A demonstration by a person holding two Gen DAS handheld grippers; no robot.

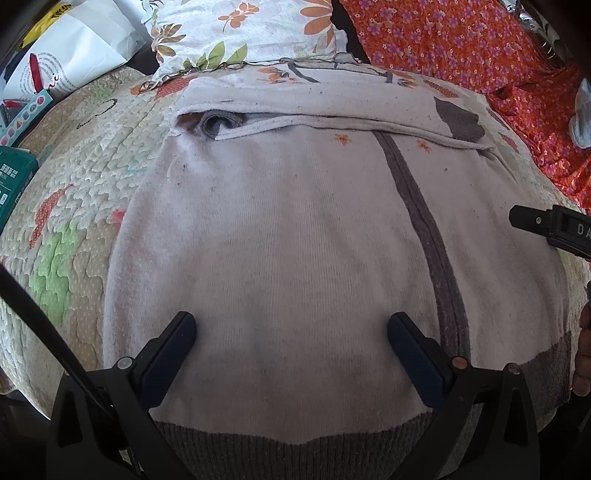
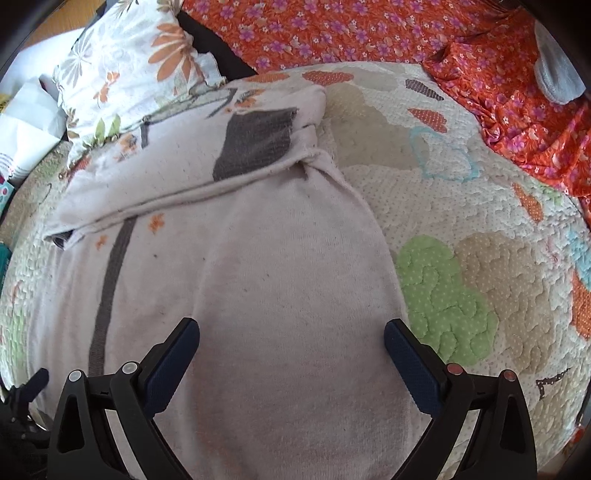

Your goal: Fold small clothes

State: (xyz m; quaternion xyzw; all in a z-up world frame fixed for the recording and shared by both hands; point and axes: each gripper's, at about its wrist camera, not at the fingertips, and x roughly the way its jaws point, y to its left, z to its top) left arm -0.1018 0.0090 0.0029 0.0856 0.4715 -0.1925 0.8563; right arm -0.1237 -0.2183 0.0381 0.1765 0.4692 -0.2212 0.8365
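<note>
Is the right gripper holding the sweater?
No. The right gripper hangs open above the sweater, its jaws spread wide with nothing between them.

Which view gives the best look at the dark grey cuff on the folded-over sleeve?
The right wrist view. There the grey cuff shows nearly whole, lying flat on the pale sweater, near the picture's middle. The left wrist view catches the same cuff only as a smaller patch near the far right, partly tucked behind the sleeve's folded edge.

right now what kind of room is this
Probably a bedroom at home: the white sweater lies on a quilted patchwork bedspread, with a flowered pillow and an orange floral sheet behind it.
</note>
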